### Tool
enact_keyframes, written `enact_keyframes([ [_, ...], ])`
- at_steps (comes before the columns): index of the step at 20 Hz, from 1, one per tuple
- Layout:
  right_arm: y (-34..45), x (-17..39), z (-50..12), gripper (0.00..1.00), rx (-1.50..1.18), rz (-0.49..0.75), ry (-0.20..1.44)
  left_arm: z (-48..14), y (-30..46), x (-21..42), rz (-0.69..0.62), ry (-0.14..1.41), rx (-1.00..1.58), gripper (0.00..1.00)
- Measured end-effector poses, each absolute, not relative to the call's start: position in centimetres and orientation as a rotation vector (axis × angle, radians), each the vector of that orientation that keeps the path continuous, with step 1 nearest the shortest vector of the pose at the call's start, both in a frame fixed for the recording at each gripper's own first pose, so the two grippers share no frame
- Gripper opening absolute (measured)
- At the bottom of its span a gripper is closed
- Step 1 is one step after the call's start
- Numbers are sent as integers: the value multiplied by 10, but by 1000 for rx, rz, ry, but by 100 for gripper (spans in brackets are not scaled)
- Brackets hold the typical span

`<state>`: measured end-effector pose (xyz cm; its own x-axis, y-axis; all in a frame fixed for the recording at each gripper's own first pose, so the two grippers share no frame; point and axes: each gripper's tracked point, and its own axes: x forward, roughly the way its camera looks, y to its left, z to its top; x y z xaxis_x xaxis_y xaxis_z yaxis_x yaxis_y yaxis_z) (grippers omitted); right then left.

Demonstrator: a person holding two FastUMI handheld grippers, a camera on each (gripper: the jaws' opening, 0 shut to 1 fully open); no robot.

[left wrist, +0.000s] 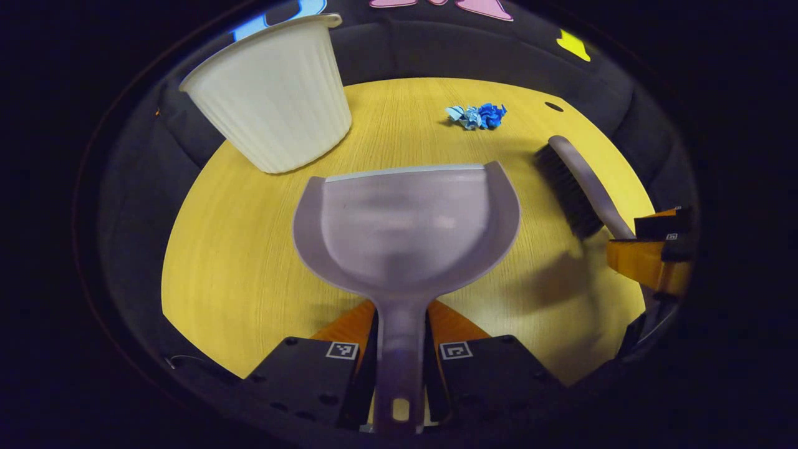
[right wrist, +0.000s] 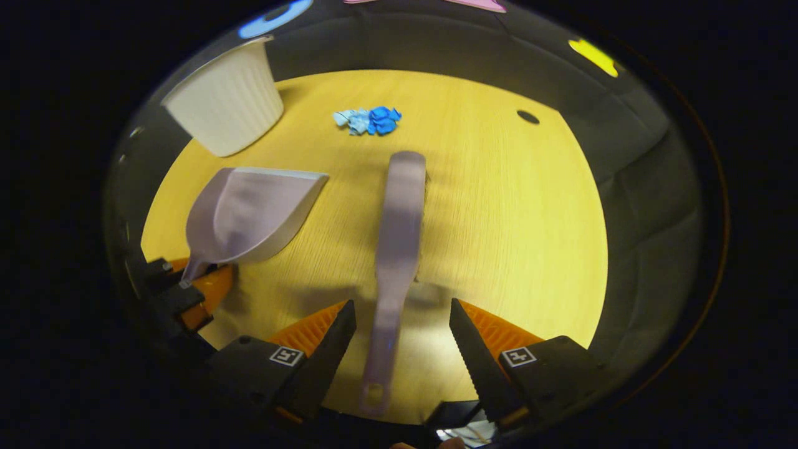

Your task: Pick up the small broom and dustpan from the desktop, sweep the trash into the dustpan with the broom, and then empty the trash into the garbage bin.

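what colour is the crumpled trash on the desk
The crumpled trash is blue, part light and part darker blue; it shows best in the right gripper view.

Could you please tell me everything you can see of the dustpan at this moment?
The dustpan is a pale lilac, smooth plastic scoop with raised curved side walls, a flat front lip and a narrow handle ending in a hanging hole. It is empty. The left gripper is shut on its handle, fingers pressing both sides. Its mouth points towards the crumpled blue paper, well short of it, with the white bin beyond its left side.
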<state>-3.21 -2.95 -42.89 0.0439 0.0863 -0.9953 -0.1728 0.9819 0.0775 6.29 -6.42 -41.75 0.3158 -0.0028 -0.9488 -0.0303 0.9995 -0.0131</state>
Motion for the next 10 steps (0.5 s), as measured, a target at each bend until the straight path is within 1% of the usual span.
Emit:
enact_keyframes([
  [1, -28, -33, -431, 95, -56, 172, 1544, -419, -64, 62, 11, 1248, -49, 31],
  [2, -29, -34, -434, 99, -55, 157, 1567, -418, -63, 63, 1, 1233, -63, 31],
  [3, -32, -34, -435, 94, -63, 138, 1577, -419, -62, 60, -11, 1232, -69, 31],
  [4, -31, -35, -435, 94, -67, 114, 1586, -419, -61, 60, -26, 1223, -69, 31],
  [5, -29, -33, -436, 99, -72, 104, 1587, -419, -59, 60, -38, 1221, -66, 31],
  [7, -28, -37, -439, 96, -88, 95, 1614, -419, -57, 60, -59, 1217, -63, 31],
  [9, -27, -40, -439, 80, -91, 69, 1635, -420, -56, 61, -76, 1212, -64, 31],
  [10, -25, -38, -443, 74, -88, 55, 1629, -420, -56, 61, -84, 1211, -65, 31],
])
